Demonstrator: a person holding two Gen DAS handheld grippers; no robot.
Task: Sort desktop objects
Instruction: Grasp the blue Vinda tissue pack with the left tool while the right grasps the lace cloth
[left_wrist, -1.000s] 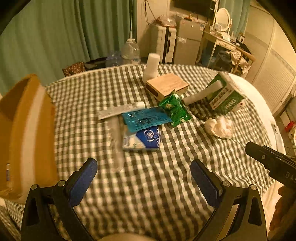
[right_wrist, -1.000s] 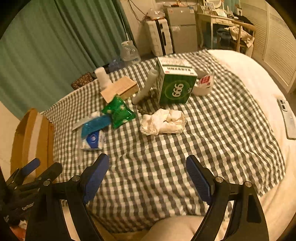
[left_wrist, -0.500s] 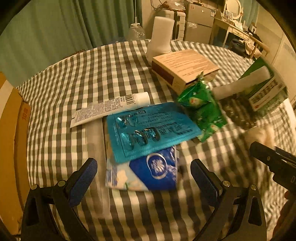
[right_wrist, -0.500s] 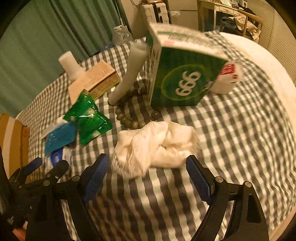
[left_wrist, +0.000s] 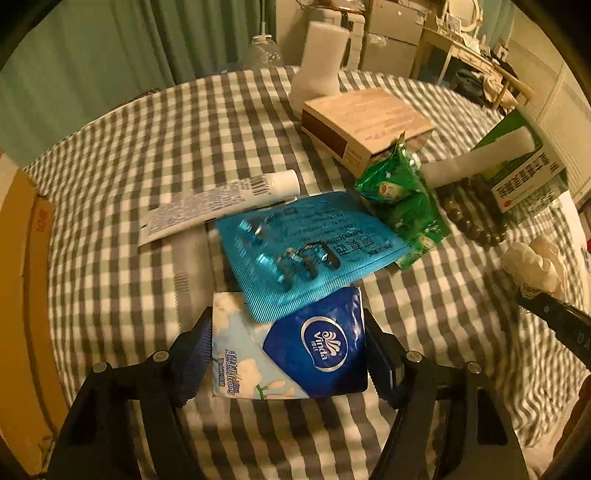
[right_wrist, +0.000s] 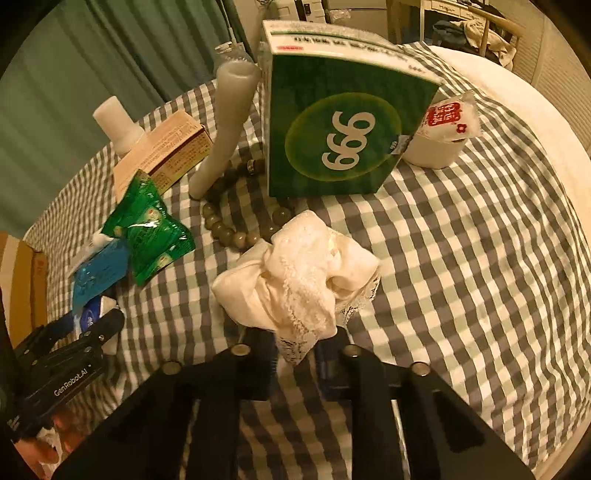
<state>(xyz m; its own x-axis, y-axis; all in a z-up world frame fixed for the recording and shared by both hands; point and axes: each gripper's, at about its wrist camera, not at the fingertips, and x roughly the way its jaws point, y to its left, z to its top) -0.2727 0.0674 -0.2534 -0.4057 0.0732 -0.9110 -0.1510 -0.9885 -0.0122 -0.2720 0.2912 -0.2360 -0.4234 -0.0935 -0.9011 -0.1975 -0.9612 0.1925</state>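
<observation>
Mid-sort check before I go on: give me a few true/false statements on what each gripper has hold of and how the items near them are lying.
1. The left gripper is closed on the blue tissue pack. True.
2. The right gripper is wide open with nothing in it. False: it pinches the white lace cloth.
3. The blue blister pack overlaps the tissue pack. True.
4. The green 999 box lies flat. False: it stands upright.

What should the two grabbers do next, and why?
Probably lift, the left one slowly. The left gripper has its fingers against both sides of the blue tissue pack, but the blue pill sheet lies on the pack's far end and could slide off. The right gripper is already pinching the edge of the white lace cloth.
</observation>
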